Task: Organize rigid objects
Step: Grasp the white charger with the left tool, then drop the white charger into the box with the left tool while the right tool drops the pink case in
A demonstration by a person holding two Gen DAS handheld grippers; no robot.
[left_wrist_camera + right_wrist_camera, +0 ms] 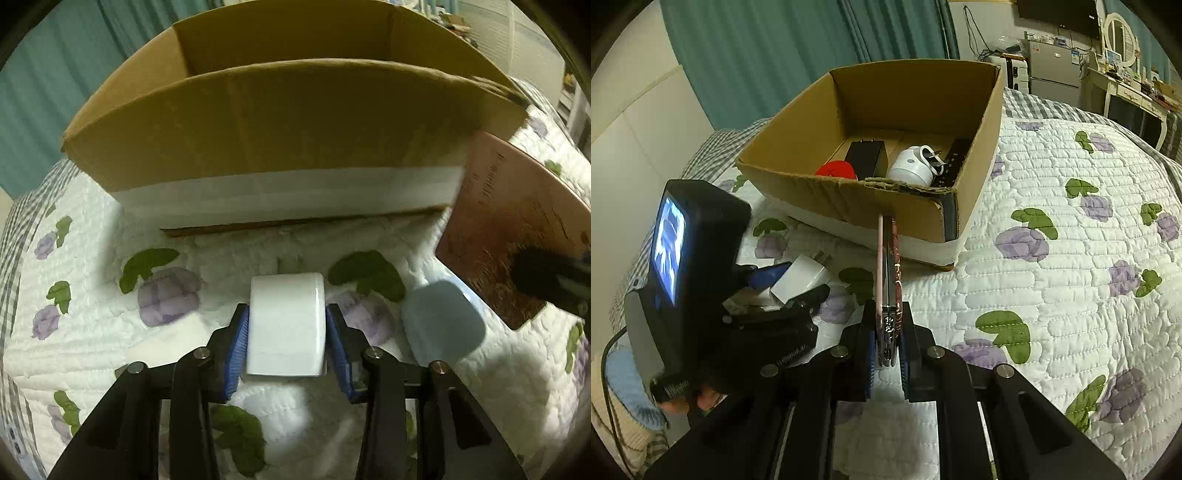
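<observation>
Left tool (288, 325) grips white adapter (286, 325); right tool (888, 347) clamps thin pink case (888, 266).
Both near cardboard box (849, 199) front edge; quilt (1071, 258) right of box open.

No readable text anywhere. Pink phone case (513, 221) carries faint dark marks, too blurred to read; its edge (894, 266) shows white squiggles, illegible. Left gripper handle (790, 356) has small white print, also illegible.

Cardboard box (916, 206) on quilt (1071, 258), charger block (286, 328) before it, adapters (912, 166) inside
</observation>
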